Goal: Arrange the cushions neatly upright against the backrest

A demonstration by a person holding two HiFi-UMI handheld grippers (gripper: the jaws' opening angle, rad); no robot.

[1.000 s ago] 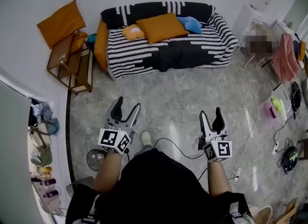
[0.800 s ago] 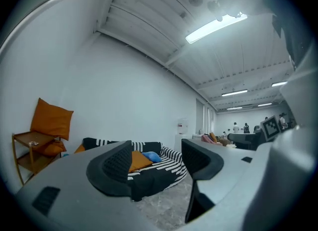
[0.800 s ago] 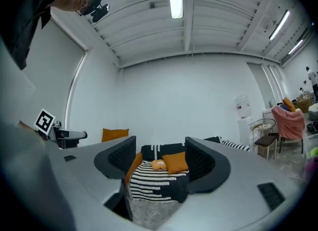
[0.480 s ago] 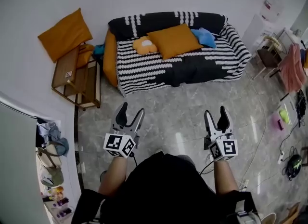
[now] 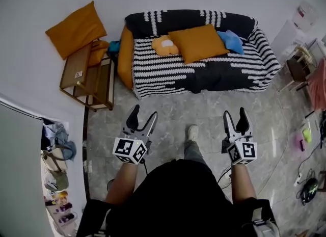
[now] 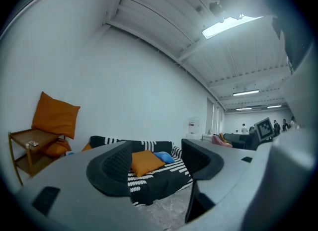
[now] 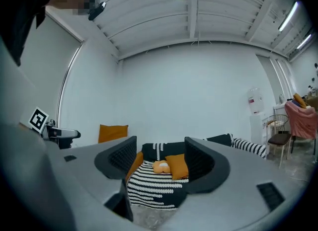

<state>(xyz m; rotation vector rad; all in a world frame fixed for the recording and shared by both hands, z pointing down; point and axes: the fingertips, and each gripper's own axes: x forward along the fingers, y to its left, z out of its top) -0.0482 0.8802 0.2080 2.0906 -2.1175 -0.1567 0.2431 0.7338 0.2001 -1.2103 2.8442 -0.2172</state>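
A sofa (image 5: pixel 204 70) under a black-and-white striped cover stands against the far wall. On its seat lie a large orange cushion (image 5: pixel 198 42), a small orange-and-white plush cushion (image 5: pixel 164 45) and a blue cushion (image 5: pixel 232 41). Another orange cushion (image 5: pixel 125 62) leans against the sofa's left end. My left gripper (image 5: pixel 143 115) and right gripper (image 5: pixel 235 115) are held level over the floor, well short of the sofa, both open with nothing between the jaws. The left gripper view shows the large orange cushion (image 6: pixel 145 162) and the blue cushion (image 6: pixel 162 156) between the jaws, far off.
A wooden side table (image 5: pixel 86 78) stands left of the sofa, with an orange cushion (image 5: pixel 76 28) propped on it against the wall and another (image 5: pixel 98 51) on its shelf. Bags and bottles (image 5: pixel 53 169) line the left wall. Chairs (image 5: pixel 300 68) and cables (image 5: pixel 305 180) lie at the right.
The person has walked towards the sofa, which now sits closer and more central in the head view. Both grippers have come forward with the person, still open and empty.
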